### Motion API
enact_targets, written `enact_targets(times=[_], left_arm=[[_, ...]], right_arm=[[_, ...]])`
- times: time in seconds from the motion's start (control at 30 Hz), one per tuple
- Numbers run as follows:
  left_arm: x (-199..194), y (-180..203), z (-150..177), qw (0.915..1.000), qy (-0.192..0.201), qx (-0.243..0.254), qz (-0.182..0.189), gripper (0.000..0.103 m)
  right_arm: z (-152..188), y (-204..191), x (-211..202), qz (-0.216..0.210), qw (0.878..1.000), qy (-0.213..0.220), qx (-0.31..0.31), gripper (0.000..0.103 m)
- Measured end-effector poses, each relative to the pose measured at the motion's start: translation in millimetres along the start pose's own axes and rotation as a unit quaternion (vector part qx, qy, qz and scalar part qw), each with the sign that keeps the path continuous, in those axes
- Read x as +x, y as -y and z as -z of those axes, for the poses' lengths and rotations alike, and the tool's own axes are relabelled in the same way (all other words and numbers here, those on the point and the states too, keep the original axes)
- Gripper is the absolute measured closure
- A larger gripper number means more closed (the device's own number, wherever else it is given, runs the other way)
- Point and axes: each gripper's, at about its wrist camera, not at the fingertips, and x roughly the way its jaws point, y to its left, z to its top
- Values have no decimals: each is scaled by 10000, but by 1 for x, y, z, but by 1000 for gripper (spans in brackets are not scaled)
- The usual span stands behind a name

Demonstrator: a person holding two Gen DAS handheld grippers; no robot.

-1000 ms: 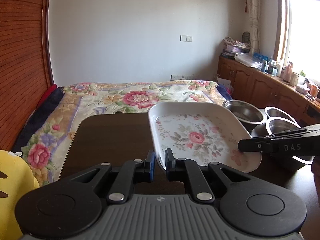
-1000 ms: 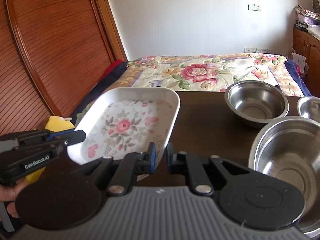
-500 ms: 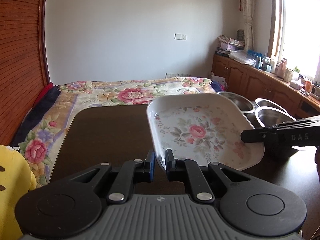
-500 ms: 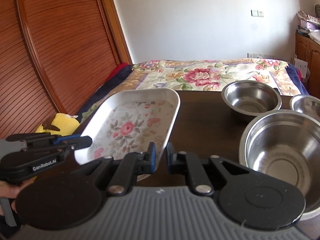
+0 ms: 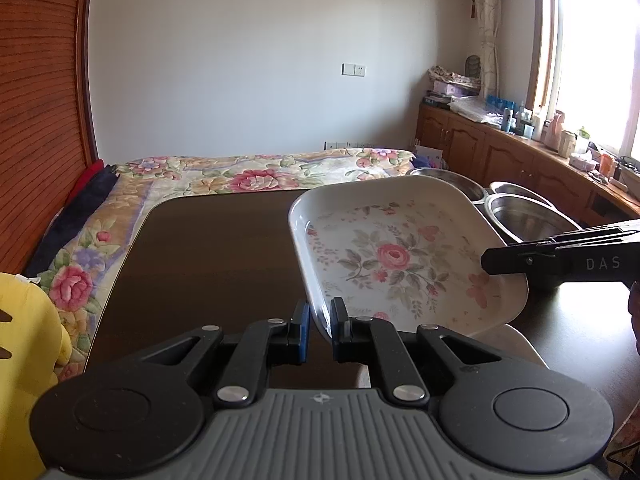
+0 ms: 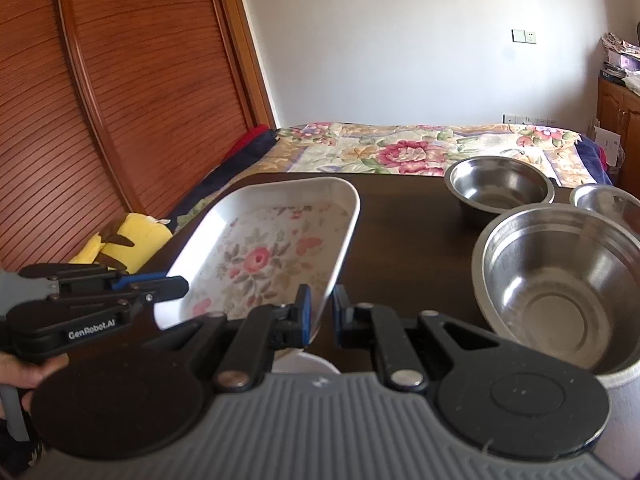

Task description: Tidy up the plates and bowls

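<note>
Together, the left gripper (image 5: 320,330) and right gripper (image 6: 320,314) each clenched a near corner of the floral plate (image 5: 394,258), held tilted above the table (image 5: 212,252), its long axis running away from both toward the steel bowls (image 6: 560,280).

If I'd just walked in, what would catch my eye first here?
The white floral tray in mid-air over the dark table, pinched at opposite edges by the left gripper and the right gripper. To its right stand three shiny steel bowls, and a flowered bedspread lies behind.
</note>
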Motion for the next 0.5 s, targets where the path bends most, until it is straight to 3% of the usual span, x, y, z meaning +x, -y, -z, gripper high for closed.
enact_targets(times=[0.5], left_arm=[[-32, 22, 24, 9998, 43, 85, 151, 90]], right_arm=[[36, 4, -22, 21, 10000, 87, -38, 90]])
